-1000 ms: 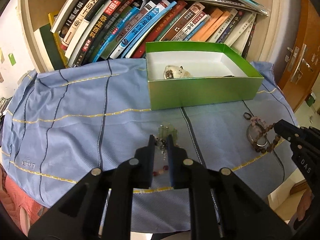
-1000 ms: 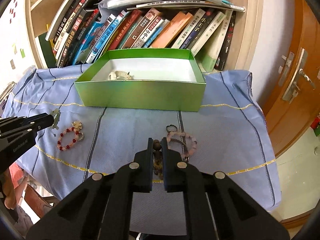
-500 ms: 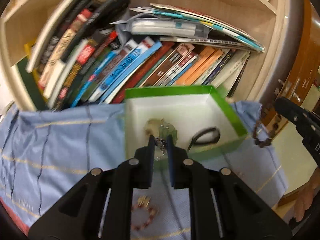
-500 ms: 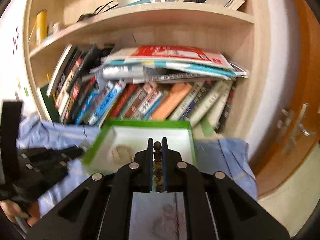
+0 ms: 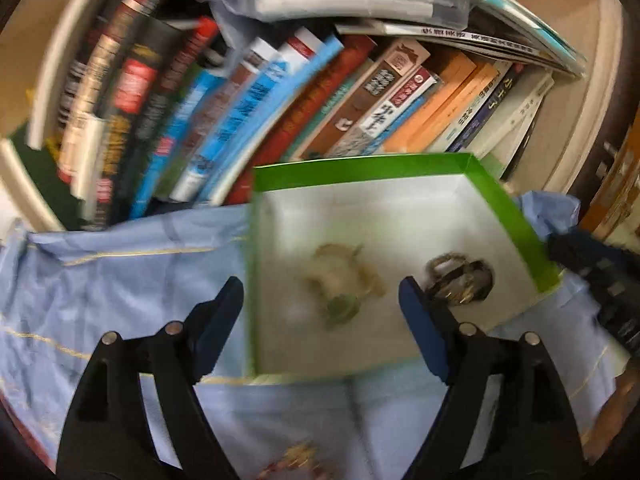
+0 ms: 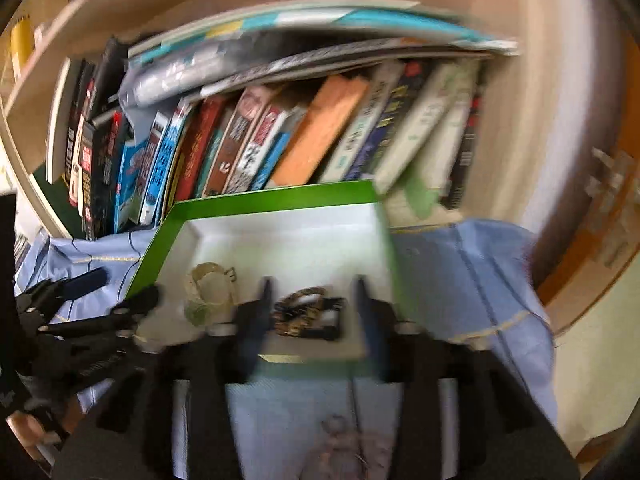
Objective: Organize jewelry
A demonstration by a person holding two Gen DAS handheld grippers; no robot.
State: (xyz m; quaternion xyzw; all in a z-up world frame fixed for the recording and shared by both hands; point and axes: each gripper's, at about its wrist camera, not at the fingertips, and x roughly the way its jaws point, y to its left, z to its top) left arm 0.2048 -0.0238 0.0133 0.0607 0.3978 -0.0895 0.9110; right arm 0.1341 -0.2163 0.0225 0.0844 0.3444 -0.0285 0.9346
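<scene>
The green box (image 5: pixel 504 204) with a white inside stands on the blue cloth (image 5: pixel 100 280). A pale bracelet with a green pendant piece (image 5: pixel 340 284) and a dark brown bead bracelet (image 5: pixel 460 280) lie in it. My left gripper (image 5: pixel 320 316) is open and empty above the box's near left part. In the right wrist view the box (image 6: pixel 280 204) holds the pale jewelry (image 6: pixel 208 284) and the brown beads (image 6: pixel 308 312). My right gripper (image 6: pixel 312 312) is open above the beads. Both views are blurred.
A red bead bracelet (image 5: pixel 296 460) lies on the cloth near the front. A pink bead bracelet (image 6: pixel 344 448) lies on the cloth (image 6: pixel 460 280) in front of the box. A bookshelf full of leaning books (image 5: pixel 240 100) stands right behind the box. A wooden door (image 6: pixel 608 240) is at right.
Both grippers were shut on jewelry above the box; now both are open, and the green pendant piece and brown bead bracelet lie in the box.
</scene>
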